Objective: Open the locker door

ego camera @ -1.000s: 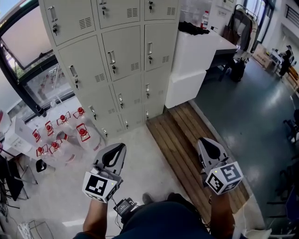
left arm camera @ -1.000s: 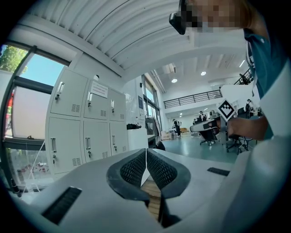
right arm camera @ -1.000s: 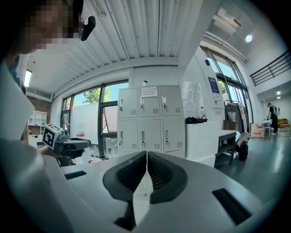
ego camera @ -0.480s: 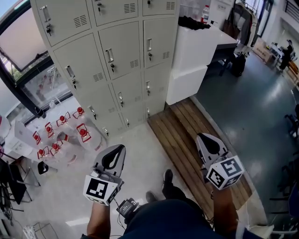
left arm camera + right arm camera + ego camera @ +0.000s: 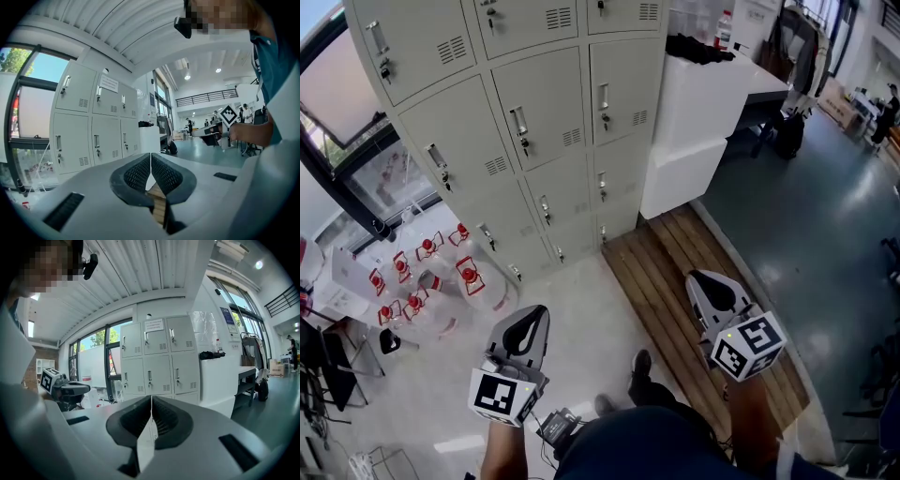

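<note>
- Head view, nearest zone: the left tool [image 5: 528,328] and the right tool [image 5: 711,292] sit low in front of the person, one on each side of a shoe [image 5: 642,362]. Both point toward the lockers.
- Left gripper view: the left tool has its pads pressed together, with nothing between them.
- Right gripper view: the right tool is likewise pressed together and empty.
- Middle zone: the right tool hangs over a strip of wooden decking [image 5: 670,272]. A cluster of red-capped water jugs [image 5: 469,274] stands on the floor to the left, at the foot of the lockers.
- Far zone: the locker bank [image 5: 441,112] stands well apart from both tools. Every locker door [image 5: 548,108] in view is closed, and each carries a vertical handle [image 5: 518,121] with a lock below it. A white bench [image 5: 698,112] abuts the right side of the bank.
- Step in hand, as judged: approach. Neither tool touches a door, and no grasp is begun.
- Next move, as judged: close the distance to one door, spread the jaws of the working tool, and align them on that door's handle. Then close on the handle and pull outward along the hinge arc.
- The task names no particular door, so the target cannot be told.
</note>
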Demonstrator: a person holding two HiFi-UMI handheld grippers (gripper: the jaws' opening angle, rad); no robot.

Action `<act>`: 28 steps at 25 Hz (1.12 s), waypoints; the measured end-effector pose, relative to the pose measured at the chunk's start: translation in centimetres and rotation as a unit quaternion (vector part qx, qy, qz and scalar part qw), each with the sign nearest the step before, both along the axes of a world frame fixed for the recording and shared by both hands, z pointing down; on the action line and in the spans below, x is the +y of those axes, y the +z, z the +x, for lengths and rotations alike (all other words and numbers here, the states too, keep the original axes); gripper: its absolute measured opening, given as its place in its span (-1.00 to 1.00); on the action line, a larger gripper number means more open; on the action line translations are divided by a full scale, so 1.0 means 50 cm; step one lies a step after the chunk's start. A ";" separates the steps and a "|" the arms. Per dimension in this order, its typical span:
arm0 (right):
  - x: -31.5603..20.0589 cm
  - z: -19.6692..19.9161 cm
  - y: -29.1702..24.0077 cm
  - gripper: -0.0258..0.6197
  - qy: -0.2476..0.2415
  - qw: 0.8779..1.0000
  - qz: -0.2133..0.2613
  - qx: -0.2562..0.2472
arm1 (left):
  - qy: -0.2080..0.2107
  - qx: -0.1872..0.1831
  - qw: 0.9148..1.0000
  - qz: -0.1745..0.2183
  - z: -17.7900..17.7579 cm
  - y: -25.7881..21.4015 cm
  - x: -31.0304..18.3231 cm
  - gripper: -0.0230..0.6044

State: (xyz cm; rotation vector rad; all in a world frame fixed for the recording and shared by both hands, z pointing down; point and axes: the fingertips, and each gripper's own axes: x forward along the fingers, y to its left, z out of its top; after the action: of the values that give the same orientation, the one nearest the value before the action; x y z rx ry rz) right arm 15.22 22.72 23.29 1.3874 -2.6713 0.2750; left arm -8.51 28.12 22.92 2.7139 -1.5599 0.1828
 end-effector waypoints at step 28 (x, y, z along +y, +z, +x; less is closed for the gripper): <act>-0.440 0.042 0.049 -0.81 -0.114 0.993 -0.025 -0.022 | -0.111 -0.040 0.993 -0.024 0.092 -0.010 -0.361 -0.87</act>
State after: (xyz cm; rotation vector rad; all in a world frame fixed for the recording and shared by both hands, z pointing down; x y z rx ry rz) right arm 17.32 0.71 25.74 1.0614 -2.8055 0.3487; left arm -3.91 10.07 22.41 2.5016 -1.8379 0.3245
